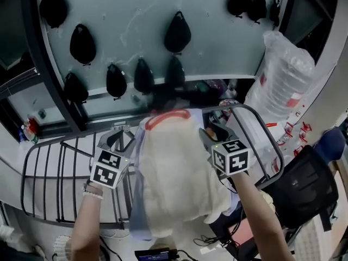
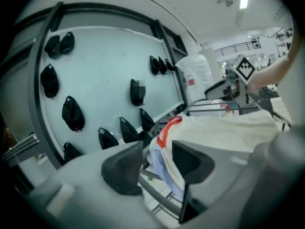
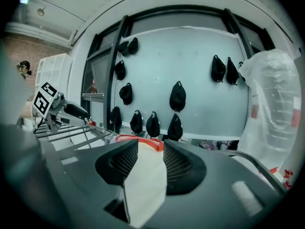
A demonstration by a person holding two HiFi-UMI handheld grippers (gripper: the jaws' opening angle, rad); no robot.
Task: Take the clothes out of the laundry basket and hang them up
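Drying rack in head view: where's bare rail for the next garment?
Free: the grey metal rack's bare bars, from its left rim to the cream orange-collared garment. Crowded: the middle, under that garment.

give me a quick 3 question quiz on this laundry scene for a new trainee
1. True or false: the cream garment sits in a laundry basket.
2. Its collar is: A blue, B orange, C green.
3. Fill in: the ___ gripper has cream fabric in its gap.
Key: 1 false, it drapes over the drying rack; 2 B; 3 right, the right gripper.
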